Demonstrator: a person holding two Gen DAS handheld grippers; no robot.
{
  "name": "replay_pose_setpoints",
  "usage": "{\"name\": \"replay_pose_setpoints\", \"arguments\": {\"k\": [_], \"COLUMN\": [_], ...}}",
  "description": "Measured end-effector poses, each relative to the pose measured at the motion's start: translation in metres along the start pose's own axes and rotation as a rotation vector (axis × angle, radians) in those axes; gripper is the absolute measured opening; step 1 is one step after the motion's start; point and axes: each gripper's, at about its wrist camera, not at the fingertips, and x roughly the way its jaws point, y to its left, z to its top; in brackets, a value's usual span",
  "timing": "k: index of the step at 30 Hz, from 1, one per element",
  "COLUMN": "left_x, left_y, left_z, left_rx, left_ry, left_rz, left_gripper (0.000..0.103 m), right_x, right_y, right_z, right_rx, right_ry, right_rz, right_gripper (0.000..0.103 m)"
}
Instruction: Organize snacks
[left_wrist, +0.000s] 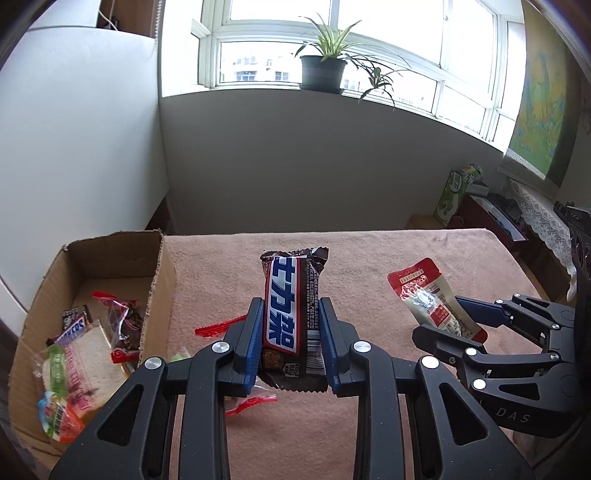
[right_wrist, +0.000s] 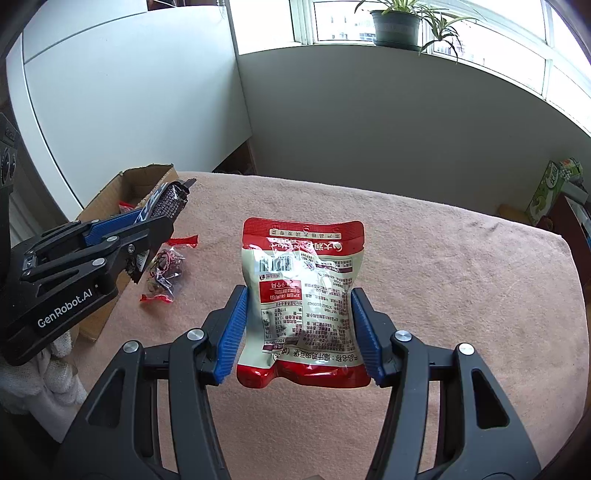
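Note:
My left gripper (left_wrist: 291, 314) is shut on a brown Snickers bar (left_wrist: 291, 310) and holds it above the pink cloth-covered table (left_wrist: 369, 258); it also shows in the right wrist view (right_wrist: 147, 225). My right gripper (right_wrist: 299, 299) is shut on a red-and-white snack pouch (right_wrist: 303, 295), lifted over the table; this pouch shows in the left wrist view (left_wrist: 436, 299) too. An open cardboard box (left_wrist: 159, 280) at the left holds several snacks, among them a sandwich pack (left_wrist: 85, 354).
A clear red-edged snack bag (right_wrist: 166, 273) lies on the cloth beside the box, partly under my left gripper. A potted plant (left_wrist: 325, 70) stands on the windowsill. A green carton (left_wrist: 454, 192) and clutter stand beyond the table's right side.

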Motion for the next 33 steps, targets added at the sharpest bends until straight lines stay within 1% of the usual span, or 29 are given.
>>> {"name": "replay_pose_setpoints", "arguments": {"k": [6, 12, 15, 20, 24, 27, 33], "left_x": [-0.014, -0.03, -0.037, -0.044, -0.048, -0.045, -0.029], "left_y": [0.013, 0.041, 0.06, 0.103, 0.131, 0.144, 0.167], "left_z": [0.0, 0.001, 0.001, 0.002, 0.003, 0.003, 0.002], "left_rx": [-0.015, -0.054, -0.083, -0.168, -0.218, -0.238, -0.271], "left_ry": [-0.042, -0.081, -0.094, -0.105, -0.118, -0.113, -0.071], "left_rz": [0.02, 0.042, 0.055, 0.07, 0.092, 0.104, 0.13], "left_gripper": [0.027, 0.027, 0.027, 0.027, 0.027, 0.027, 0.027], "right_x": [-0.002, 0.0, 0.003, 0.01, 0.016, 0.022, 0.039], "right_y": [0.025, 0.048, 0.061, 0.087, 0.11, 0.13, 0.165], "right_z": [0.013, 0.021, 0.024, 0.026, 0.028, 0.029, 0.027], "right_rx": [-0.03, -0.04, -0.055, -0.08, -0.093, -0.114, -0.168], "right_ry": [-0.029, -0.044, -0.049, -0.046, -0.036, -0.033, -0.004], "right_rz": [0.038, 0.081, 0.106, 0.141, 0.181, 0.206, 0.243], "right_gripper": [0.057, 0.057, 0.057, 0.057, 0.058, 0.058, 0.059]}}
